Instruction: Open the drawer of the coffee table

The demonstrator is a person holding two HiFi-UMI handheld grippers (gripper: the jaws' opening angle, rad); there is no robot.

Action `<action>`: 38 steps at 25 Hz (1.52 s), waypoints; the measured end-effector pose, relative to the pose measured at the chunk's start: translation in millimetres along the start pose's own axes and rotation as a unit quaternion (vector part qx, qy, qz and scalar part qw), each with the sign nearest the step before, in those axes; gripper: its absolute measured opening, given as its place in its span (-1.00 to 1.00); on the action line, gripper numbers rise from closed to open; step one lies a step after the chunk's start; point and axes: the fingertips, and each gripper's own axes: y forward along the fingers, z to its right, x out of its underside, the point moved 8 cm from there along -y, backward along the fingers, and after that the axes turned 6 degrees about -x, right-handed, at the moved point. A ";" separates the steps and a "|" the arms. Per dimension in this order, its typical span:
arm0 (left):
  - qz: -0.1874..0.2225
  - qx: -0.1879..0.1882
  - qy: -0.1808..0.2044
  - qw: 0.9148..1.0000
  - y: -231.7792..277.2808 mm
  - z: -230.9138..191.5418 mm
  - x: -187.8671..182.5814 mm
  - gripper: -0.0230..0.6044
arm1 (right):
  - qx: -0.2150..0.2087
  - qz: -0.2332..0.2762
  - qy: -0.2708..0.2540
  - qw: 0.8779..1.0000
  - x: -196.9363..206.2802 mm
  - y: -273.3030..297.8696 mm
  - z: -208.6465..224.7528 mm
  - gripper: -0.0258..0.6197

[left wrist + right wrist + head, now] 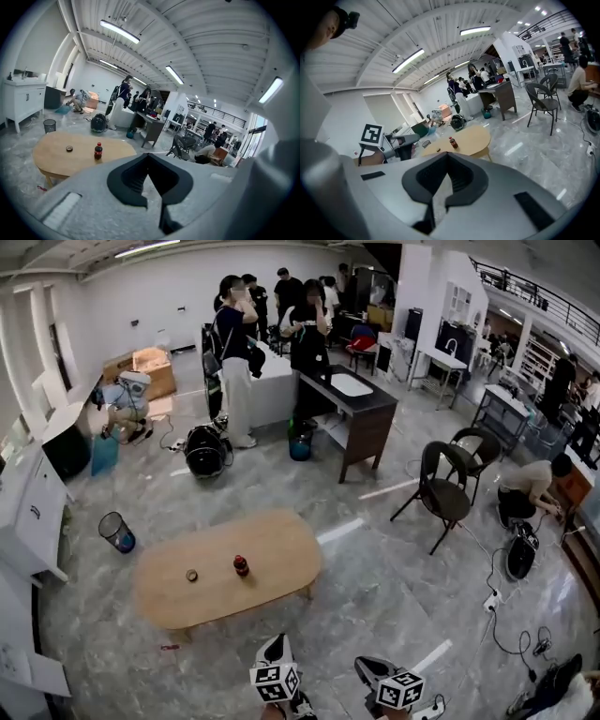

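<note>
- Your left gripper (149, 157) is pressed together, with nothing between its jaws.
- Your right gripper (446, 157) is pressed together too, empty, near the left one.
- Both are well apart from the oval wooden counter (272, 549) ahead on the floor; you can't make out its drawer.
- Mid-counter, a red-capped bottle (241, 565) stands upright, with a small round thing (191, 575) near it toward the left end.

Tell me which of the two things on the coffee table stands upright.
The red-capped bottle; the small round thing left of it in the head view lies flat.
</note>
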 end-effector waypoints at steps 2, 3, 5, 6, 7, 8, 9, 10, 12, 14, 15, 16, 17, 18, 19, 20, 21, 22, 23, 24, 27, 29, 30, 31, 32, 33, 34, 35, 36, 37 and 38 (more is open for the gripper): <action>-0.003 -0.018 -0.008 1.000 14.2 -4.3 1.5 -0.90 | -0.007 -0.010 -0.014 1.000 -7.3 6.0 4.8 -0.88; -0.001 -0.026 -0.017 1.000 19.0 -7.8 1.5 -0.90 | -0.011 -0.020 -0.023 0.999 -9.2 10.3 5.8 -0.88; 0.007 -0.036 -0.036 0.999 28.1 -11.6 -1.7 -0.89 | -0.020 -0.035 -0.036 0.999 -14.8 20.1 8.7 -0.88; 0.011 -0.038 -0.040 0.998 32.7 -11.0 -4.5 -0.90 | -0.023 -0.036 -0.038 0.998 -19.7 24.8 11.1 -0.88; 0.014 -0.037 -0.040 0.998 36.9 -9.5 -7.3 -0.90 | -0.025 -0.035 -0.037 0.998 -24.9 29.4 13.8 -0.88; 0.016 -0.036 -0.037 0.999 40.3 -8.2 -9.4 -0.90 | -0.028 -0.033 -0.035 0.998 -29.6 34.1 16.9 -0.88; 0.017 -0.037 -0.033 0.999 42.6 -8.0 -11.0 -0.90 | -0.029 -0.031 -0.033 0.999 -33.6 39.3 20.2 -0.88; 0.017 -0.039 -0.031 0.999 43.4 -9.4 -12.2 -0.90 | -0.032 -0.031 -0.032 0.999 -37.2 45.2 23.3 -0.88; 0.016 -0.052 -0.030 0.998 40.2 -15.7 -13.4 -0.90 | -0.044 -0.033 -0.025 0.998 -43.3 57.6 27.9 -0.88; 0.015 -0.071 -0.035 0.997 33.8 -23.0 -13.0 -0.89 | -0.061 -0.041 -0.021 0.997 -48.0 68.8 30.0 -0.88; 0.015 -0.080 -0.039 0.996 30.6 -25.9 -12.7 -0.90 | -0.068 -0.048 -0.025 0.996 -50.0 74.0 30.8 -0.88; 0.015 -0.089 -0.044 0.995 27.5 -28.1 -12.4 -0.90 | -0.075 -0.058 -0.032 0.995 -52.0 78.8 31.9 -0.88; 0.016 -0.099 -0.046 0.994 24.2 -29.7 -12.2 -0.90 | -0.082 -0.067 -0.042 0.993 -54.1 83.2 33.3 -0.88; 0.017 -0.109 -0.046 0.993 21.0 -30.8 -11.9 -0.90 | -0.089 -0.076 -0.050 0.992 -56.6 87.3 35.5 -0.88; 0.018 -0.119 -0.045 0.992 18.1 -31.3 -11.3 -0.90 | -0.095 -0.083 -0.058 0.990 -59.3 91.1 38.7 -0.88; 0.018 -0.130 -0.043 0.990 15.8 -31.3 -10.2 -0.90 | -0.101 -0.089 -0.065 0.989 -62.5 94.3 43.3 -0.87; 0.018 -0.141 -0.042 0.989 14.3 -30.2 -8.4 -0.90 | -0.105 -0.095 -0.072 0.987 -66.5 96.6 49.5 -0.88; 0.018 -0.152 -0.042 0.987 13.3 -28.0 -6.3 -0.90 | -0.109 -0.099 -0.078 0.986 -71.3 97.3 56.8 -0.88; 0.019 -0.164 -0.044 0.985 12.1 -24.8 -4.7 -0.90 | -0.112 -0.103 -0.083 0.985 -76.9 96.7 64.6 -0.87; 0.022 -0.177 -0.050 0.983 10.3 -20.7 -4.4 -0.90 | -0.115 -0.105 -0.088 0.984 -83.3 95.2 72.3 -0.87; 0.036 -0.210 -0.070 0.975 5.8 0.2 -8.6 -0.90 | -0.133 -0.110 -0.110 0.979 -104.3 91.7 96.9 -0.87; 0.038 -0.224 -0.069 0.971 7.4 15.4 -9.8 -0.90 | -0.141 -0.114 -0.118 0.976 -113.2 93.2 114.3 -0.87; 0.038 -0.229 -0.067 0.970 9.0 21.9 -9.7 -0.90 | -0.142 -0.116 -0.118 0.976 -115.7 95.0 122.6 -0.87; 0.040 -0.233 -0.065 0.969 10.8 28.6 -9.3 -0.90 | -0.142 -0.118 -0.119 0.976 -117.6 96.8 130.7 -0.87; 0.041 -0.236 -0.063 0.969 12.9 35.9 -8.4 -0.90 | -0.140 -0.122 -0.122 0.975 -119.0 98.0 138.8 -0.87; 0.044 -0.237 -0.062 0.968 15.1 44.1 -6.5 -0.90 | -0.137 -0.129 -0.129 0.974 -119.7 98.0 147.2 -0.87; 0.046 -0.238 -0.065 0.968 17.2 52.4 -3.5 -0.90 | -0.134 -0.137 -0.142 0.971 -119.6 97.0 155.5 -0.87; 0.048 -0.239 -0.068 0.968 18.9 59.1 0.0 -0.90 | -0.132 -0.146 -0.159 0.967 -118.2 96.4 163.2 -0.87; 0.048 -0.241 -0.068 0.967 19.9 63.1 3.7 -0.90 | -0.132 -0.154 -0.176 0.963 -115.7 97.0 169.4 -0.87; 0.045 -0.245 -0.066 0.966 20.2 64.3 6.7 -0.90 | -0.133 -0.159 -0.189 0.960 -113.2 98.9 174.3 -0.87; 0.042 -0.250 -0.061 0.965 20.4 63.8 8.7 -0.89 | -0.134 -0.161 -0.196 0.958 -111.2 101.5 178.2 -0.87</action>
